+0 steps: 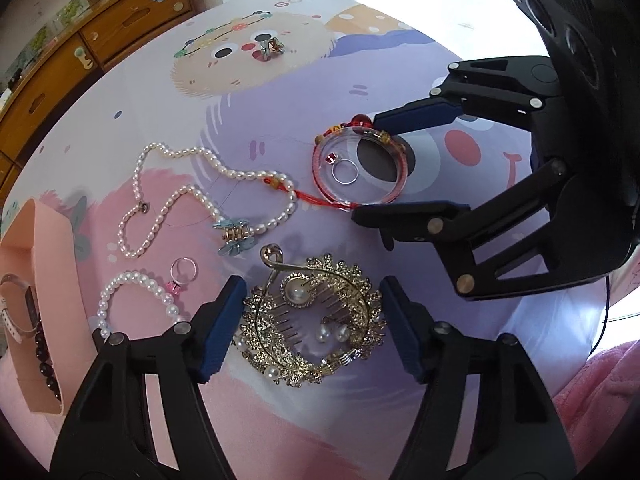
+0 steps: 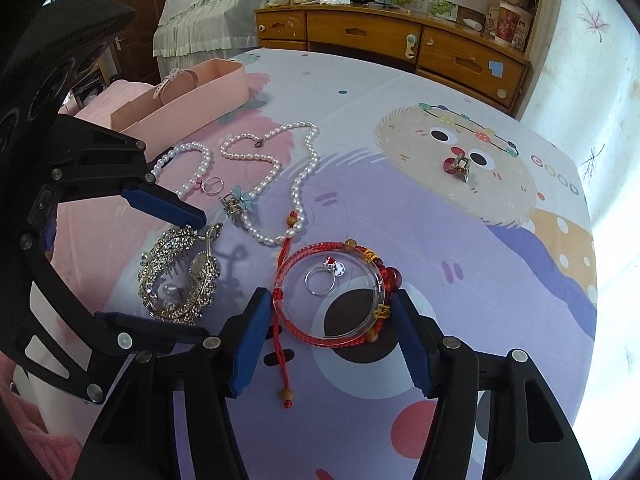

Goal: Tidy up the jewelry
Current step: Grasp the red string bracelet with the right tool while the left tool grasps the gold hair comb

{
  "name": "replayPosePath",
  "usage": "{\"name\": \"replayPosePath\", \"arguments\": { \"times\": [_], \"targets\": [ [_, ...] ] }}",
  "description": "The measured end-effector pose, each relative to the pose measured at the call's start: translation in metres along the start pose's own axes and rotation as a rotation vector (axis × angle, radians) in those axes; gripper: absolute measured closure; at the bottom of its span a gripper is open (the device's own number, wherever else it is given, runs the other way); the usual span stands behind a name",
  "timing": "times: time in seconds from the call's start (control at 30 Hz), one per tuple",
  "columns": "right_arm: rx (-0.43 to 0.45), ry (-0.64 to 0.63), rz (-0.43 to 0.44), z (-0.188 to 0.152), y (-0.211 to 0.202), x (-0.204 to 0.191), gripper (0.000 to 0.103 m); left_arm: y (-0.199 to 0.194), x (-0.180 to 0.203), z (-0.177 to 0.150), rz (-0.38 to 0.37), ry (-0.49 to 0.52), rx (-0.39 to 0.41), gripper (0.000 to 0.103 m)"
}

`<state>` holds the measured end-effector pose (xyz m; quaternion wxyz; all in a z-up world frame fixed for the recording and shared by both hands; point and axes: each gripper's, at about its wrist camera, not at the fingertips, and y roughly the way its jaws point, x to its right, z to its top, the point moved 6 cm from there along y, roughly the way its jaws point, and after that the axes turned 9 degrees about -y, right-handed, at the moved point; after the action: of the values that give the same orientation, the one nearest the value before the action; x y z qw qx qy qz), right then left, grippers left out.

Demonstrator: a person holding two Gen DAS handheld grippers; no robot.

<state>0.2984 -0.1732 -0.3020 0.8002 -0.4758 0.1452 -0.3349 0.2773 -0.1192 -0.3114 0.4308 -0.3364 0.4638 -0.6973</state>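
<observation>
Left tongs [image 1: 314,330] straddled the spiky, fragile gold hair comb [image 1: 314,320], right tongs [image 2: 330,334] the slippery clear bangle [image 2: 332,294]; both open, best pinched at the rims.

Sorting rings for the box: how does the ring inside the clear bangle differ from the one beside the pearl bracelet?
The ring in the bangle is silver with a red stone; the ring by the bracelet carries a pink stone. The first lies enclosed by the clear bangle; the second lies on open cloth beside the pearl bracelet. Both are thin bands, untouched.
</observation>
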Motion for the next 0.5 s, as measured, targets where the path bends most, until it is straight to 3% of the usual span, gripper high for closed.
{"name": "replayPosePath", "arguments": {
  "times": [0.33, 0.5],
  "targets": [
    [0.029, 0.022, -0.043, 0.001, -0.036, 0.0, 0.042, -0.045, 0.004, -0.001, 0.01, -0.03, 0.062, 0.037],
    [0.051, 0.096, -0.062, -0.002, -0.061, -0.004, 0.042, -0.077, 0.009, -0.006, 0.016, -0.064, 0.107, 0.037]
  ]
}}
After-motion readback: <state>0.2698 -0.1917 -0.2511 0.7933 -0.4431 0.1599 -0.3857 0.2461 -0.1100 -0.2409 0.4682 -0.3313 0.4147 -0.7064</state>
